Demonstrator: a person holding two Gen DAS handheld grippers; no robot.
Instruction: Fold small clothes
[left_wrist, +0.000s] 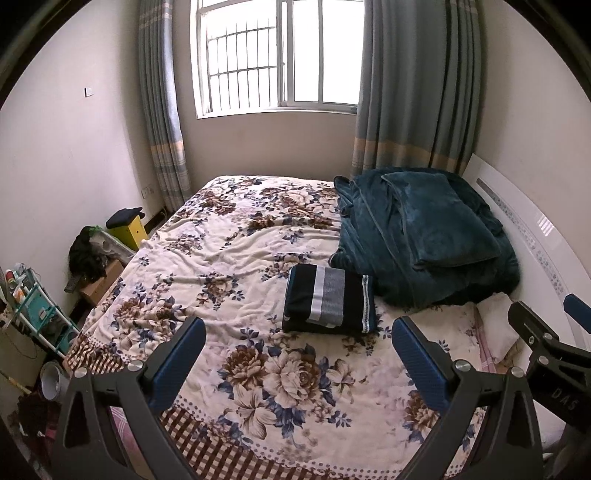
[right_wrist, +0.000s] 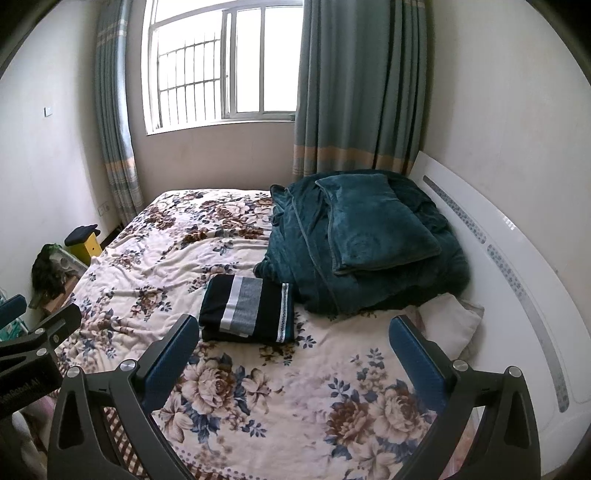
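A home bedroom: floral-covered bed, curtained window.

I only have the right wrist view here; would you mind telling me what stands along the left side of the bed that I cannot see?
Observer: The left wrist view shows a teal shelf rack with small items near the bed's foot corner.
Operator: Thank you. Is anything on the floor near it?
Observer: Yes, a silvery pot-like container lies just below the rack.
Operator: And is the left gripper holding anything?
Observer: No, the left gripper is open and empty, short of the folded striped garment. The right gripper is open as well.
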